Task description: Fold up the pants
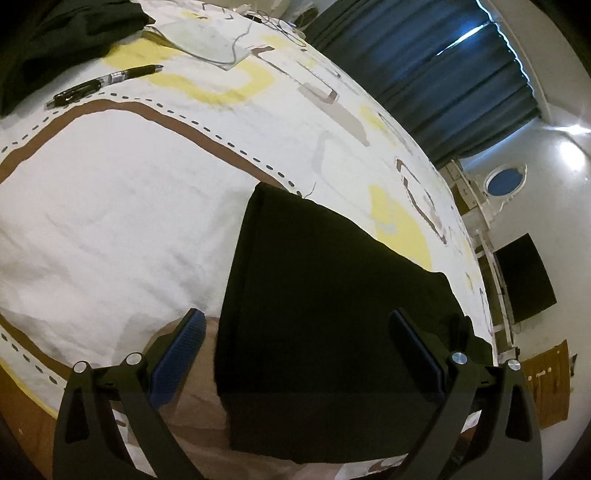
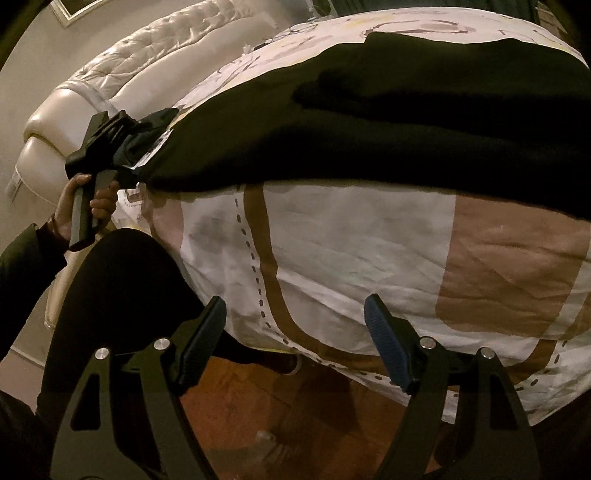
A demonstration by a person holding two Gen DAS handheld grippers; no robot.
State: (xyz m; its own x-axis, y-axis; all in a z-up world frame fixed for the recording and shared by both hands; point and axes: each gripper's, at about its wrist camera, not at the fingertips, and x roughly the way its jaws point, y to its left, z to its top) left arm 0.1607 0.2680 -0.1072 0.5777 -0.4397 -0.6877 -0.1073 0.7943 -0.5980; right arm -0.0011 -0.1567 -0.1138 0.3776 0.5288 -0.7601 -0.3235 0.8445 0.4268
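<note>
Two hand-held grippers frame a pair of black pants (image 1: 332, 295) lying on a patterned bedspread (image 1: 129, 221), near its front edge. In the left wrist view the left gripper (image 1: 295, 354) hovers with its jaws spread wide on either side of a narrow end of the garment, the blue pads (image 1: 177, 354) clear of the cloth and nothing pinched. In the right wrist view the right gripper (image 2: 295, 339) is likewise spread and empty, held off the bed's edge above the wooden floor (image 2: 258, 406), well apart from the pants (image 2: 369, 129); the left gripper (image 2: 147, 147) appears there at the garment's far-left end, though whether it touches the cloth cannot be told.

Judged risks: closing on a single layer would separate the stacked layers and skew the fold; the dark fabric hides its own edges and creases, so a grasp may miss the corner. A pen (image 1: 103, 83), a second dark garment (image 1: 55, 37) and a cable (image 1: 240, 33) lie farther up the bedspread, where a carried fold could snag or drag them. Cloth near the mattress edge could slip toward the floor.
</note>
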